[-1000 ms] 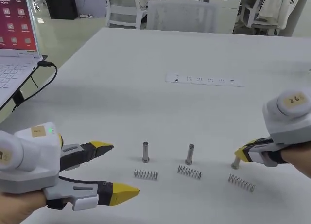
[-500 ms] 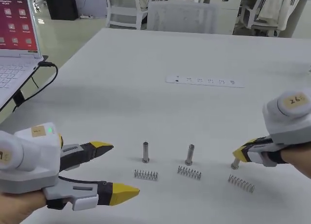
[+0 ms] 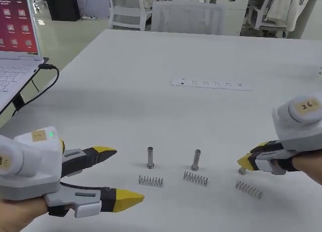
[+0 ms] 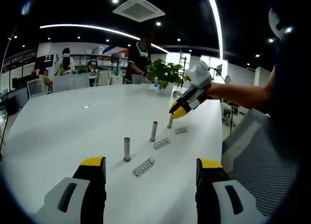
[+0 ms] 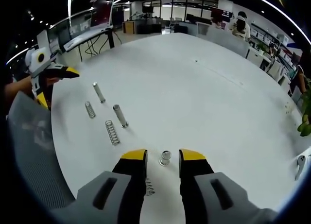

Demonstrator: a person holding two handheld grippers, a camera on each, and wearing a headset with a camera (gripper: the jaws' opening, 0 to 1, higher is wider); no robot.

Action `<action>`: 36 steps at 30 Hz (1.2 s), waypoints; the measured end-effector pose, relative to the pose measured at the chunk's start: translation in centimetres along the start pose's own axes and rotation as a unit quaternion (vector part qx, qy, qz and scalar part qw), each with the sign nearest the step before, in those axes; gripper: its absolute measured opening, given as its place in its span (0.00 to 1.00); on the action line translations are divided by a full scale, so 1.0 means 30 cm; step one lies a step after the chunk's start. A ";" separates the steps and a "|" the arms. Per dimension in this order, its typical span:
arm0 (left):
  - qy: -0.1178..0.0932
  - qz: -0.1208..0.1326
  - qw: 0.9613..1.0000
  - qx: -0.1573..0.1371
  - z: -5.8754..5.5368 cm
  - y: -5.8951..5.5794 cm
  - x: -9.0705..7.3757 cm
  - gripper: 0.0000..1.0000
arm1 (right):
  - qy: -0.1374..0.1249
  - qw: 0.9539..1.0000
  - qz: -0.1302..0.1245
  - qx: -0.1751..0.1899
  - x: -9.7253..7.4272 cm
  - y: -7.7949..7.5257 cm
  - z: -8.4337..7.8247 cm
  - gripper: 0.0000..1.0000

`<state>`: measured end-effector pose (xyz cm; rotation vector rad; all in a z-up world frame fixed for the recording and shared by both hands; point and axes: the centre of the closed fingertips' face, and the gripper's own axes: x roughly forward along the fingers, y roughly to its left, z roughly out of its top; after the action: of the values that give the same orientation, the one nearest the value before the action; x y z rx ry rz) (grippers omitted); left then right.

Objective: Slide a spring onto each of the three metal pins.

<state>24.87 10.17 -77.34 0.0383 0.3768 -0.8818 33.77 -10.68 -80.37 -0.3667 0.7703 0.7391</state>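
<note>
At the rightmost pin (image 5: 165, 157), we find the right gripper (image 5: 163, 160) narrowly spread astride it; we advise closing squarely, keeping it upright.

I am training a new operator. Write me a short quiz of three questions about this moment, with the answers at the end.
1. Count: how many springs lie flat on the table?
2. Choose: the jaws of the right tool stand on either side of which of the pins, as the head view shows them? A. left B. middle C. right
3. True or false: the left tool is shut on a spring.

Key: 1. Three. 2. C. 3. False; its jaws are open and hold nothing.
</note>
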 end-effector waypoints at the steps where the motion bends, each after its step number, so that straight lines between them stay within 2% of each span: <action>1: 0.000 0.000 1.000 -0.001 0.000 0.000 0.000 0.72 | -0.002 1.000 0.000 0.001 -0.001 0.000 0.002 0.26; 10: 0.000 0.000 1.000 -0.002 -0.003 0.003 0.000 0.72 | -0.005 1.000 0.005 -0.001 -0.006 0.013 0.008 0.30; 23: 0.000 0.001 1.000 -0.003 -0.004 0.006 0.000 0.72 | -0.008 1.000 0.014 -0.010 -0.012 0.033 0.002 0.44; 36: 0.000 0.001 1.000 -0.003 -0.003 0.005 -0.002 0.72 | -0.011 1.000 0.018 -0.017 -0.030 0.036 -0.008 0.52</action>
<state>24.91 10.34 -77.42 0.0333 0.3783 -0.8781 32.43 -10.48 -79.93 -0.3771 0.7463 0.7892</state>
